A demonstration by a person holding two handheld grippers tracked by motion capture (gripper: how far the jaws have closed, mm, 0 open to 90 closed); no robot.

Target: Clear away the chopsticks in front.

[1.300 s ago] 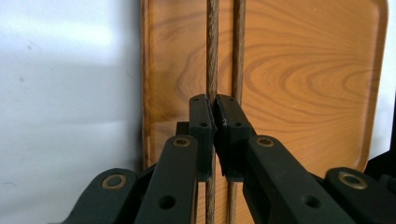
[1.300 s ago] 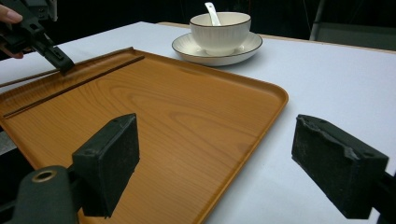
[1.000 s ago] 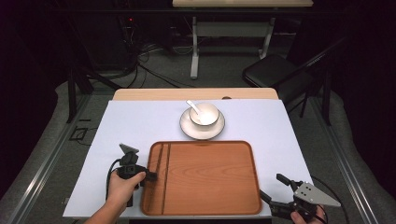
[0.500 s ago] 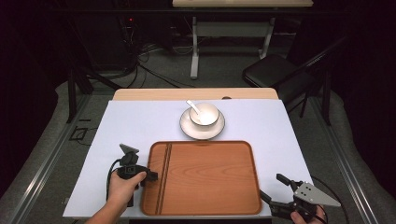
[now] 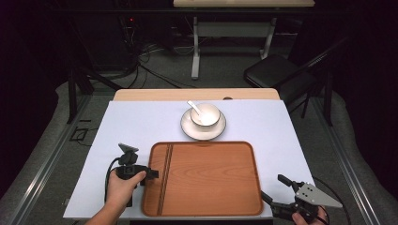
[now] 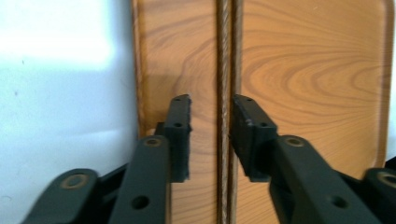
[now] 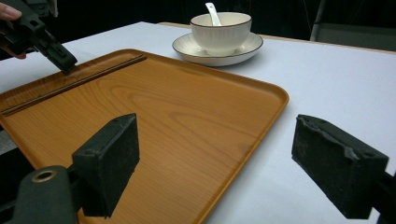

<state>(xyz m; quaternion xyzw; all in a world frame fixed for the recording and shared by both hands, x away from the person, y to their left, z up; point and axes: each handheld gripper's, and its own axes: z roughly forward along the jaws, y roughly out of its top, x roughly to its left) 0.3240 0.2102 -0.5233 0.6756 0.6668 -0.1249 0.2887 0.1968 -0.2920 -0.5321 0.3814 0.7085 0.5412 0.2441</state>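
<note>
White-covered table (image 5: 141, 126) in a dark room held a wooden tray (image 5: 211, 183). Left gripper (image 6: 212, 119) hung over the tray's left part, jaws just been opening to a narrow gap, pads astride the chopsticks (image 6: 225, 70) without pressing them, so they looked freshly laid down flat on the tray. Right gripper (image 7: 219, 154) waited off the tray's near right corner, jaws wide, nothing between them. Bowl (image 7: 220, 28) with spoon (image 7: 212, 11) on saucer (image 7: 243, 49) stood well beyond both jaws, likely next for the tray
</note>
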